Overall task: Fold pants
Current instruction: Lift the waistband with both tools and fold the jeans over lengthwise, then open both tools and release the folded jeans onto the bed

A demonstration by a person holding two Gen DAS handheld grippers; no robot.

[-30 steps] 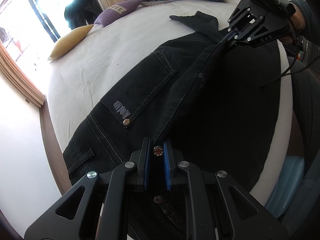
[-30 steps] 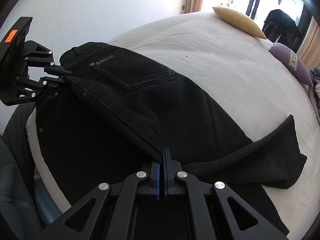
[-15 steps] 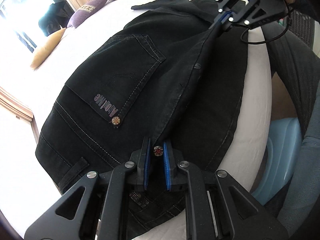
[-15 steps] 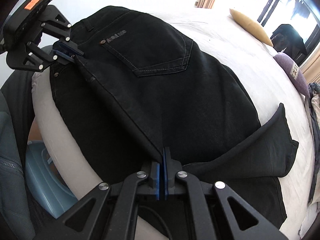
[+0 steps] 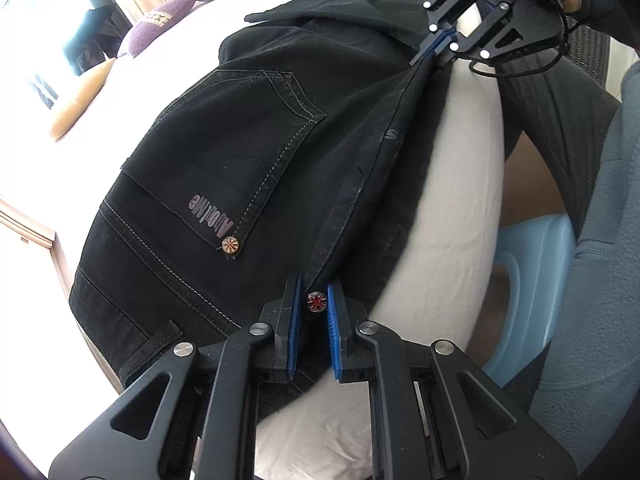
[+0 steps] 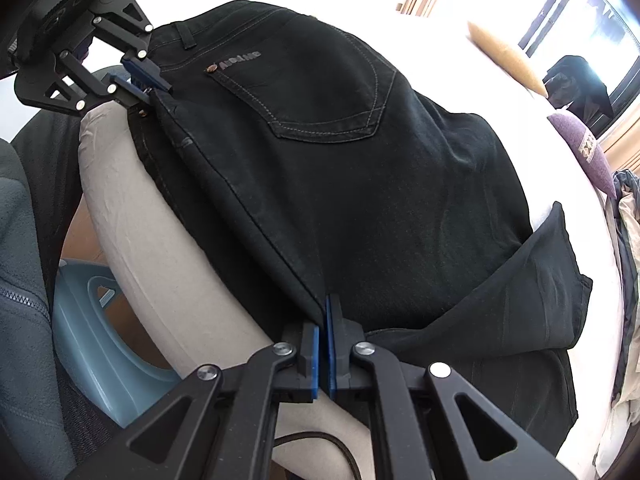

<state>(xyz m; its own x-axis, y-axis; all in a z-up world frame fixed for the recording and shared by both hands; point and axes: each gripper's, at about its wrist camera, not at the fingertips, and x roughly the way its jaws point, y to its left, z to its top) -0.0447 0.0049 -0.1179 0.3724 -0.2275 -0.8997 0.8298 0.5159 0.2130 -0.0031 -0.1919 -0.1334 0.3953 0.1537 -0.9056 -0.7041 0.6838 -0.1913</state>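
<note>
Along the near edge of the bed the black jeans lie pocket-up, their long axis running from the left claw, clamped at the waistband, to the right claw, clamped on the outer seam further down the leg.

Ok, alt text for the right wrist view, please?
The right gripper is shut on the near edge of black pants lying on a white bed, back pocket up. The left gripper pinches the waistband end.

Black pants, white bed
</note>
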